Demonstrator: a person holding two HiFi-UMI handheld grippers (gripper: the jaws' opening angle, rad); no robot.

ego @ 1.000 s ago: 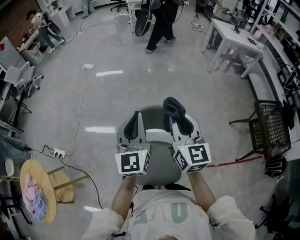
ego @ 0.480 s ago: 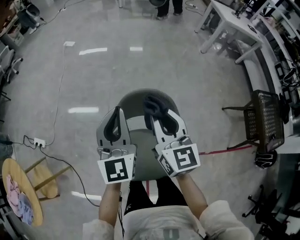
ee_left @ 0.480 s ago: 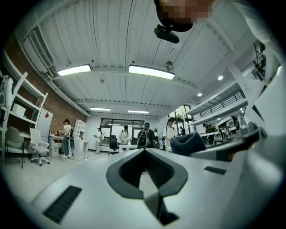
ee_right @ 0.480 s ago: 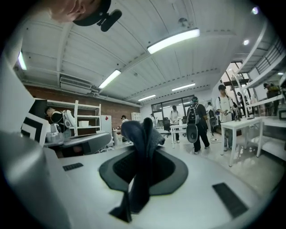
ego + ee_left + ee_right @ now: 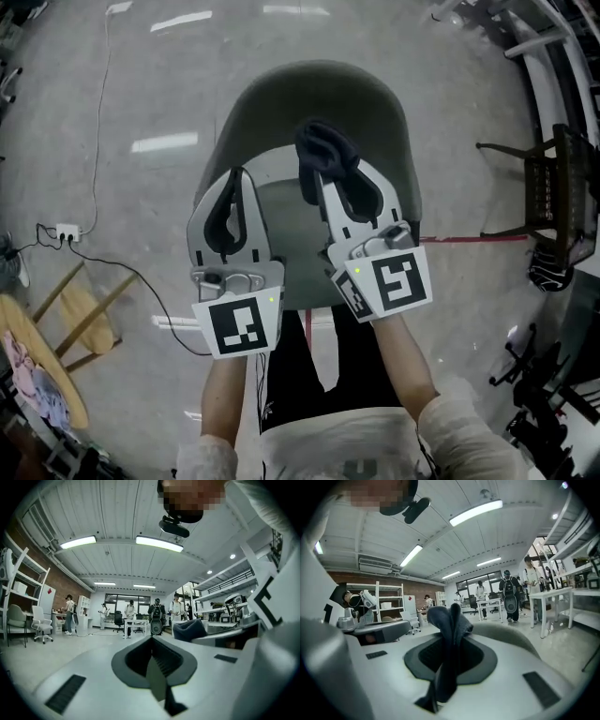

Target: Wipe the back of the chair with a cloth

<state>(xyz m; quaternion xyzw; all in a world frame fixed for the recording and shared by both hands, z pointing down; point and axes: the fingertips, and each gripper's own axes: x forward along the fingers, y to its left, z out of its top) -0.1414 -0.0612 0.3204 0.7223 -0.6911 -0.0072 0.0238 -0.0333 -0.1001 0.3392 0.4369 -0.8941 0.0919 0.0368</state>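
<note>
In the head view a grey-green shell chair (image 5: 314, 103) stands right below me, its curved back on the far side. My right gripper (image 5: 326, 183) hangs over the seat, shut on a dark blue cloth (image 5: 325, 150) that bunches up past its tips. The right gripper view shows the cloth (image 5: 449, 630) pinched between the jaws, with the chair's rim (image 5: 511, 637) behind it. My left gripper (image 5: 232, 178) is beside it over the seat's left part, shut with nothing in it. The left gripper view shows its jaws (image 5: 157, 677) meeting and the cloth (image 5: 188, 630) off to the right.
A round wooden stool (image 5: 42, 361) with pale cloths on it stands at the lower left. A power strip (image 5: 66, 230) and its cable lie on the floor to the left. A black wire chair (image 5: 562, 178) stands at the right. Several people stand far off in the room.
The view has tilted down and closed in on the chair, which now fills the middle. Both grippers sit further over the seat, toward the back. Neither grip has changed.
</note>
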